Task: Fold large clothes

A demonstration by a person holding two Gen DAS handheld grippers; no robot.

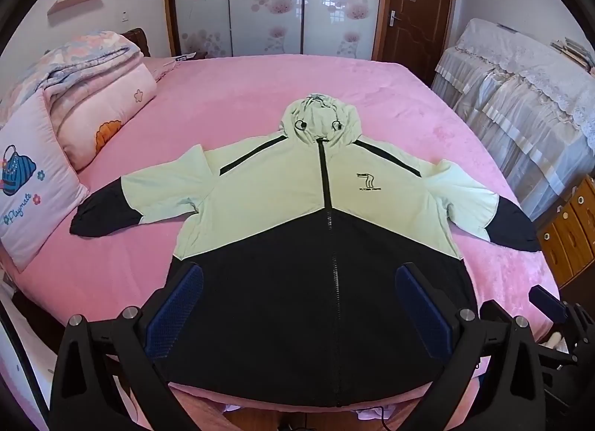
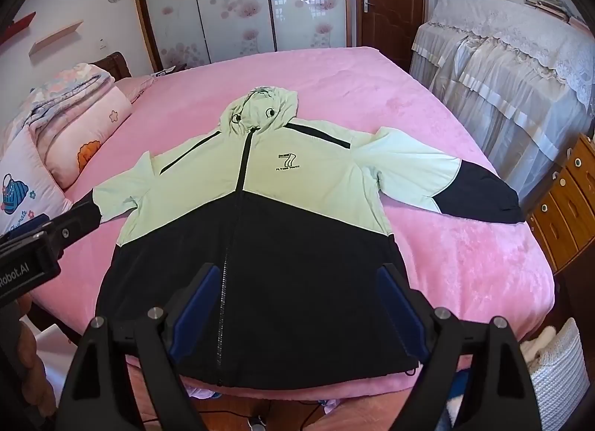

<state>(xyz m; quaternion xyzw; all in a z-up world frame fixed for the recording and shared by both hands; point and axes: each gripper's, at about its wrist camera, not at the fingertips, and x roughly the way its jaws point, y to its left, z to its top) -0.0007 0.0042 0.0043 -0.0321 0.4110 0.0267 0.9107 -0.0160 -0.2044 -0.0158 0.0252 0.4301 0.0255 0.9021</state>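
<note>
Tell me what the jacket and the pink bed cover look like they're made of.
Jacket: seemingly thin, smooth synthetic windbreaker cloth, lying flat with crisp creases. Pink bed cover: probably plush fleece, matte with a mottled, brushed nap.

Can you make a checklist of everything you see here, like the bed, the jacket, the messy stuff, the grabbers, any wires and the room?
Surface: pink bed, smooth cover.
Job's things: green-and-black hooded jacket lying flat, front up, zipped, sleeves spread out.
Clutter: folded quilts and a pillow at the bed's left side.
Grippers: left gripper and right gripper open, hovering over the jacket's hem, holding nothing.
Cables: a black cable on the floor under the bed's near edge.
Surroundings: flowered wardrobe, brown door, lace-covered furniture, wooden drawers.
</note>
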